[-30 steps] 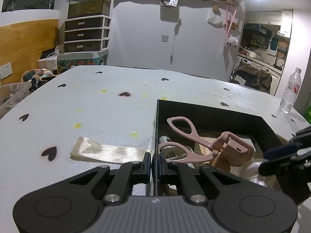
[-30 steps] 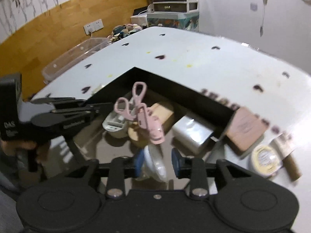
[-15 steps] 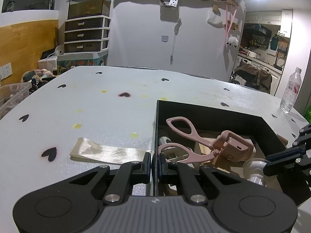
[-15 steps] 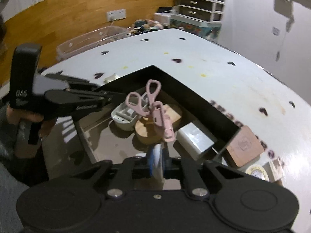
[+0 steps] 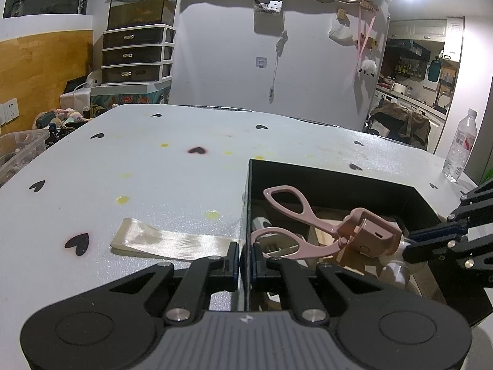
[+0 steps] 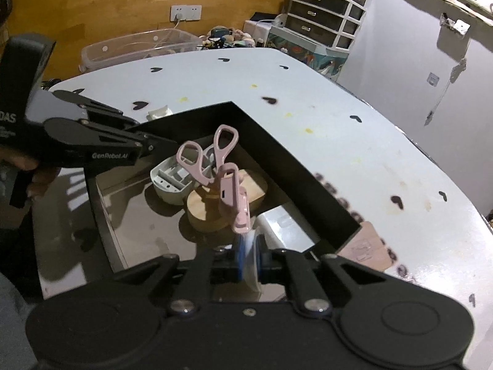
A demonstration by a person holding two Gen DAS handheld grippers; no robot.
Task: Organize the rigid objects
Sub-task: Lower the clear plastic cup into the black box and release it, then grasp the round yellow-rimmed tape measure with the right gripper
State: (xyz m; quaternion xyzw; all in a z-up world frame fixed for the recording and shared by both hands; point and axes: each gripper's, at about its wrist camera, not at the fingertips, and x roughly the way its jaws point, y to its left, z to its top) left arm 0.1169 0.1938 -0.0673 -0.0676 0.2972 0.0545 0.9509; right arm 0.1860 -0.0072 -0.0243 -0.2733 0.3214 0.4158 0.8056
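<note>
A black open box (image 5: 339,182) sits on the white, heart-dotted table. My left gripper (image 5: 245,257) is shut on the box's near left wall; the right wrist view shows it (image 6: 175,146) reaching in from the left. Inside the box a pink eyelash curler (image 5: 308,212) (image 6: 228,191) stands propped over a wooden block (image 6: 209,212), next to a grey-white plastic case (image 6: 168,182) and a silvery packet (image 6: 286,228). My right gripper (image 6: 249,262) (image 5: 409,245) is shut on a thin clear plastic piece (image 6: 248,246), seen edge-on just below the curler's head. Whether the two touch I cannot tell.
A cream ribbon (image 5: 172,242) lies on the table left of the box. A brown card (image 6: 366,246) lies outside the box's right wall. A water bottle (image 5: 460,145) stands at the table's far right edge. A clear bin (image 6: 138,46) and a drawer unit (image 5: 135,52) stand beyond the table.
My right gripper closed on the clear plastic piece and rolled, so the piece now shows edge-on. The left gripper kept its hold on the box wall.
</note>
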